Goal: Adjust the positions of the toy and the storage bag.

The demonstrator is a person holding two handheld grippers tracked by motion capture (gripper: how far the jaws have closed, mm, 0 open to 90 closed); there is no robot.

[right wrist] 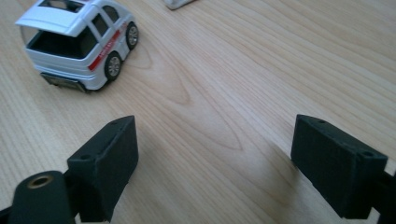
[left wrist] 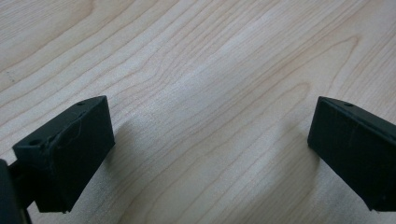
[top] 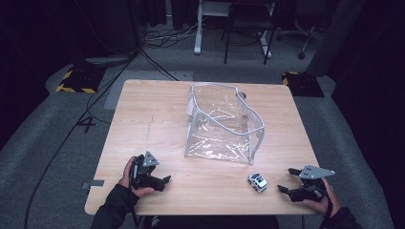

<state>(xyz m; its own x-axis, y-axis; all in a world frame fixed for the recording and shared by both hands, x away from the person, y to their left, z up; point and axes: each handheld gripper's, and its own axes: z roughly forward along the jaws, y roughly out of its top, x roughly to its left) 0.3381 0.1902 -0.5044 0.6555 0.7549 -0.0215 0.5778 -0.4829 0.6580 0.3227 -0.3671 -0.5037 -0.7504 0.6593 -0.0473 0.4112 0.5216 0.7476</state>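
- Your right gripper (top: 285,180) sits low at the near right corner of the pale wooden table (top: 157,114), jaws spread wide with nothing between them.
- Just to its left, near the front edge, stands the small white toy car with a red side stripe (top: 257,182), apart from the jaw tips and on its wheels.
- From the right gripper view, that toy car (right wrist: 79,42) is up in the top left, rear end towards you, its back hatch lifted open; it lies ahead of the jaws and off to the left of the gap, not inside it.
- Bare wood grain shows between the two black pads (right wrist: 338,163) there; they hover close to the tabletop.
- Your left gripper (top: 165,181) rests at the near left of the table, held in your left hand (top: 130,179), pointing towards the middle.
- In the left gripper view its jaws also stand wide apart, holding nothing, with only table (left wrist: 210,70) between the pads (left wrist: 70,149).
- Behind the car, at the table's centre, stands the clear plastic pouch with a grey zip edge (top: 224,124), its top gaping open, well apart from both grippers.
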